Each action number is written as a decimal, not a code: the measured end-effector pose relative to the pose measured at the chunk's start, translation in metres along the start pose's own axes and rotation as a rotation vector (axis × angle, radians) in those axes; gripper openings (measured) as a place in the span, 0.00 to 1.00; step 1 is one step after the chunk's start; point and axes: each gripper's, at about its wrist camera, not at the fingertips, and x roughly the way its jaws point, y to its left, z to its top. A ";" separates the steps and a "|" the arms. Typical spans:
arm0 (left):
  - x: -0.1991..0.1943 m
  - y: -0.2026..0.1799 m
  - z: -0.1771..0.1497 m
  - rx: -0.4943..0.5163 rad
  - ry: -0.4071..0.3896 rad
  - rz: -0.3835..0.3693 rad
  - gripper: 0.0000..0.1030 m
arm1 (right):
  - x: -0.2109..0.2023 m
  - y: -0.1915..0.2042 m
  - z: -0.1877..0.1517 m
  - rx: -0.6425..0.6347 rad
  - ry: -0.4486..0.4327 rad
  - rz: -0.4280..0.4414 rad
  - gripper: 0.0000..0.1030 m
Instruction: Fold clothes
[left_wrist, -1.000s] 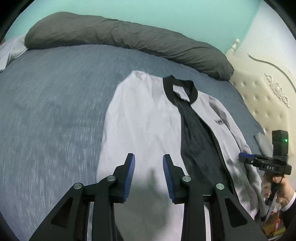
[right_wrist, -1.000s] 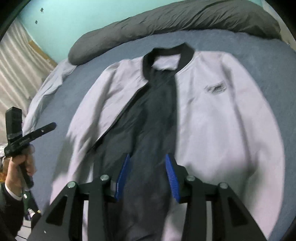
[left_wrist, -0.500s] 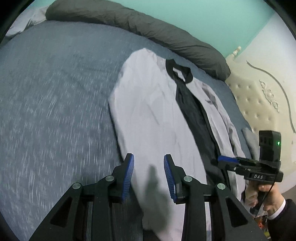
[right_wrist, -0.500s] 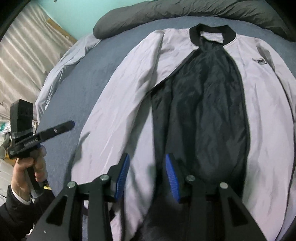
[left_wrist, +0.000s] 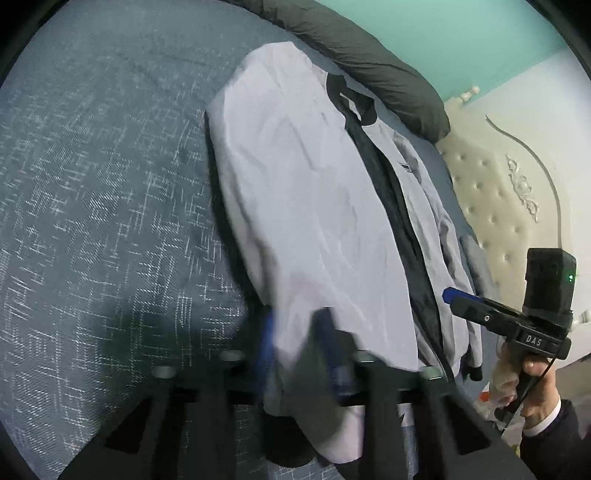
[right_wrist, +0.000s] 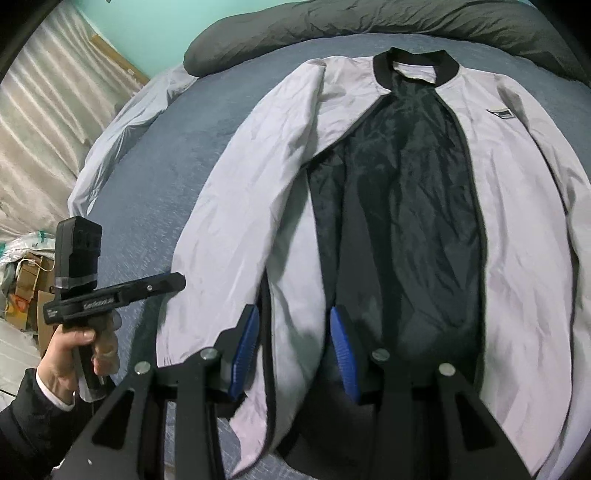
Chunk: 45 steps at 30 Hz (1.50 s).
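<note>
Jacket (right_wrist: 236, 206): smooth pale-grey shell, ribbed black collar (right_wrist: 416, 62), seemingly quilted lining (right_wrist: 399, 206).

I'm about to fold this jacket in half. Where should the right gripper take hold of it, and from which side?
Probably the bottom hem of the jacket panel with the chest logo, approached from the foot of the bed. The jacket lies flat and open, lining up, so only its edges offer a pinchable lip. The right gripper now straddles the other panel, where the left gripper is closing on cloth.
</note>
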 end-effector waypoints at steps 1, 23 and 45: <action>-0.003 -0.002 0.000 0.010 -0.003 -0.001 0.09 | -0.002 -0.003 -0.001 0.005 -0.001 -0.004 0.40; -0.136 0.083 0.069 0.083 -0.051 0.323 0.03 | 0.058 0.038 0.016 -0.129 0.081 -0.134 0.49; -0.149 0.098 0.073 0.018 -0.057 0.386 0.08 | -0.027 -0.056 0.014 0.165 -0.144 -0.102 0.03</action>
